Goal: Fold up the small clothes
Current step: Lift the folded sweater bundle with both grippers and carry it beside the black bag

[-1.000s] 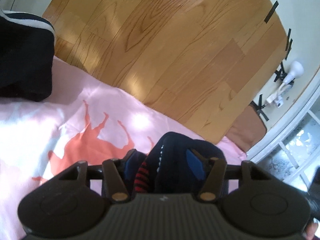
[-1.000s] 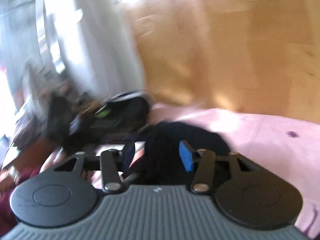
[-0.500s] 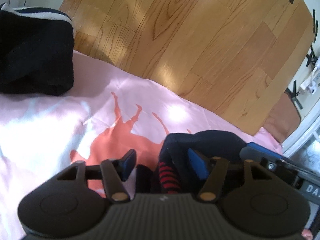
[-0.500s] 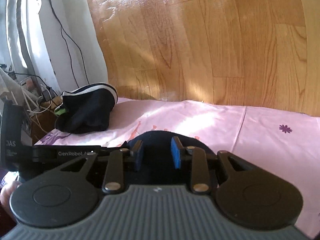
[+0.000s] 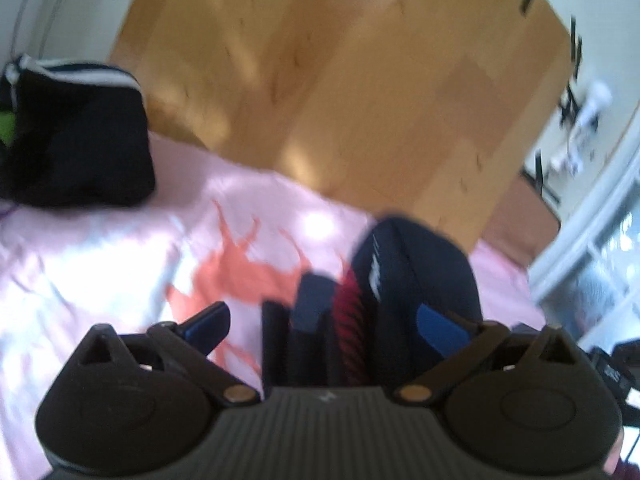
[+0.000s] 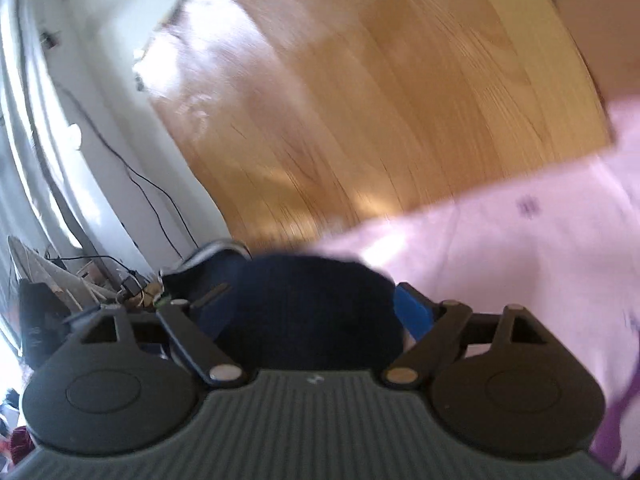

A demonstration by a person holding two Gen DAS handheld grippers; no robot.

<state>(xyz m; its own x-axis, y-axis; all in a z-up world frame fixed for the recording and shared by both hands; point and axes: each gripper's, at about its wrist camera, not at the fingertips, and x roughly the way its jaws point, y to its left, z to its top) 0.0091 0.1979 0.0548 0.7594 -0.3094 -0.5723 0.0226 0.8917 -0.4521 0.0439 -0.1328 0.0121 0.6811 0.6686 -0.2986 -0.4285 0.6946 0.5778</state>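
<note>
We are just opening both the left gripper (image 5: pixel 324 326) and right gripper (image 6: pixel 316 304) wide, gripping nothing, the dark folded garment (image 5: pixel 404 292) lying directly between each gripper's jaws.

The floor (image 5: pixel 360 80) is warm wood plank with a glossy sheen; the pink sheet (image 5: pixel 100 260) is soft, matt, creased cloth; the navy garment (image 5: pixel 420 272) looks knitted, with red ribbing. Both grippers have matt black plastic bodies and brass-coloured metal pivots.

Both views are smeared by motion; the right claw (image 6: pixel 322 312) body hides the near part of the navy garment (image 6: pixel 312 304).
</note>
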